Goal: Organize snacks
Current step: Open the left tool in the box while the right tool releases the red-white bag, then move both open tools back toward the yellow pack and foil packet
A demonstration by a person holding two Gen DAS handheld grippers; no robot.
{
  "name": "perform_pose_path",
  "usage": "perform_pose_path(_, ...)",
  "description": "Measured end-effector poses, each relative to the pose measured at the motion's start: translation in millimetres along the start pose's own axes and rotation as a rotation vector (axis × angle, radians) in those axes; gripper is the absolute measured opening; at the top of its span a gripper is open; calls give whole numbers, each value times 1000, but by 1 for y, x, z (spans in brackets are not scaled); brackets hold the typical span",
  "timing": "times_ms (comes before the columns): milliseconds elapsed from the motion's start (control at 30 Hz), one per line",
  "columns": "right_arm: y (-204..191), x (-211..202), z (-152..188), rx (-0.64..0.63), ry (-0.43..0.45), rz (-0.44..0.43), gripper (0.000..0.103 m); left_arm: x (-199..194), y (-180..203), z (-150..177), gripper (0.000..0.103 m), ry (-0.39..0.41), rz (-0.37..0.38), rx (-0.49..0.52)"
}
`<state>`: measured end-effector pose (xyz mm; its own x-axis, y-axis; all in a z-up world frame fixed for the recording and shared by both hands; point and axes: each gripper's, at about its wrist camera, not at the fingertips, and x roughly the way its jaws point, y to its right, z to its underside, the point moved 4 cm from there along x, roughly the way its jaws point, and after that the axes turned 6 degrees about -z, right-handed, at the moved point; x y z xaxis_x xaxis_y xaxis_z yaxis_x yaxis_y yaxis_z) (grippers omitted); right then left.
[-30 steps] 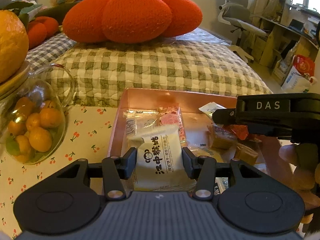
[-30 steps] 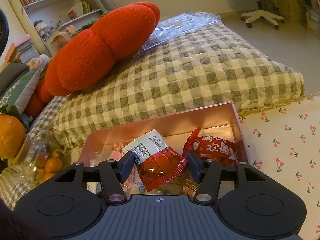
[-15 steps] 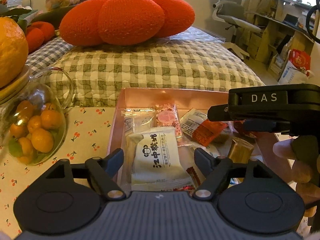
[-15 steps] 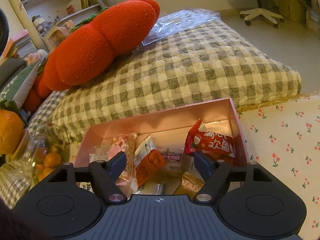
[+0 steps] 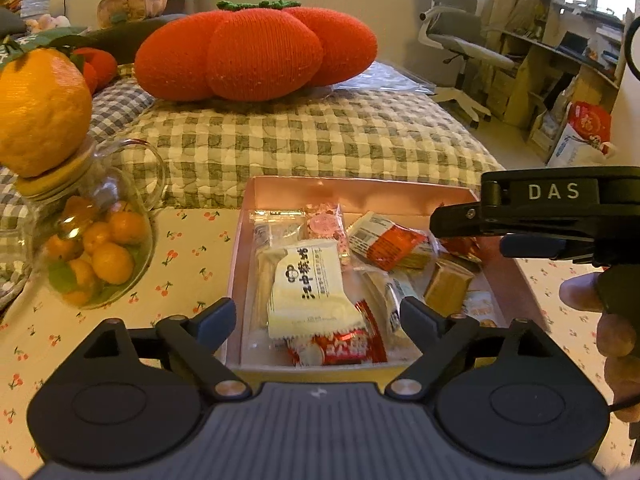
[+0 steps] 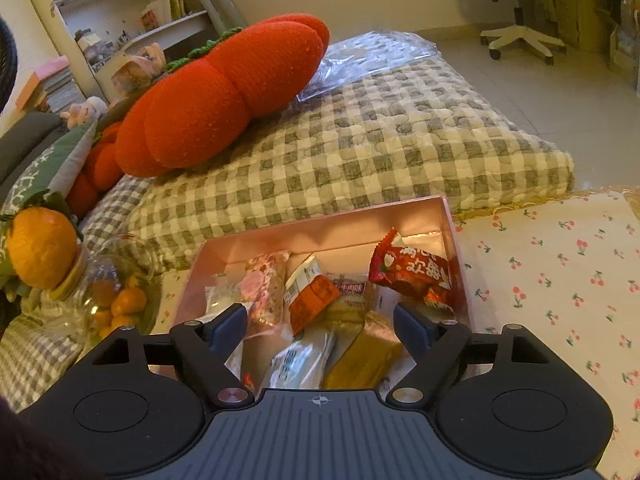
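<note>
A cloth (image 5: pixel 192 248) with small cherry prints covers the desk. Beyond it lies a bed with a grey-checked quilt (image 5: pixel 304 136), and on that a big red knitted cushion (image 5: pixel 256 60). Shelves with books stand behind the bed, and an office chair (image 5: pixel 460 36) waits by a long worktop at the window.

A pink box (image 5: pixel 360 192) sits on the cloth straight ahead of both pairs of jaws. It holds many wrapped snacks lying loose and overlapping: a cream packet (image 5: pixel 312 288) with dark characters, a red-and-white pack (image 6: pixel 312 296), a red bag (image 6: pixel 412 272) propped against the far right wall, a pink-dotted sachet (image 5: pixel 326 224) and a gold block (image 5: pixel 448 284).

The left gripper (image 5: pixel 316 316) has just been opening; its jaws stand released, with the cream packet lying between them untouched. The right gripper (image 6: pixel 320 324) has also just been opening and is released above the snacks, gripping nothing.

Left of the left jaws stands a glass jar (image 5: pixel 96 256) of small oranges, with 1 large orange (image 5: pixel 40 104) on its lid.
</note>
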<state>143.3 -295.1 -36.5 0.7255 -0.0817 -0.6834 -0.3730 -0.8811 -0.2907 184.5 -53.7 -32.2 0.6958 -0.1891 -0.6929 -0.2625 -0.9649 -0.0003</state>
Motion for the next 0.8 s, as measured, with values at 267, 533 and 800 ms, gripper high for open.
perform_pose_path(267, 4, -36, 17, 4, -3, 21, 83, -24, 5, 16, 93, -12, 5, 23)
perform_pose_path(533, 9, -69, 42, -36, -15, 54, 90, -43, 13, 37, 97, -29, 8, 46)
perform_pose_path(800, 6, -92, 71, -98, -48, 78, 91, -56, 23, 58, 99, -48, 4, 79)
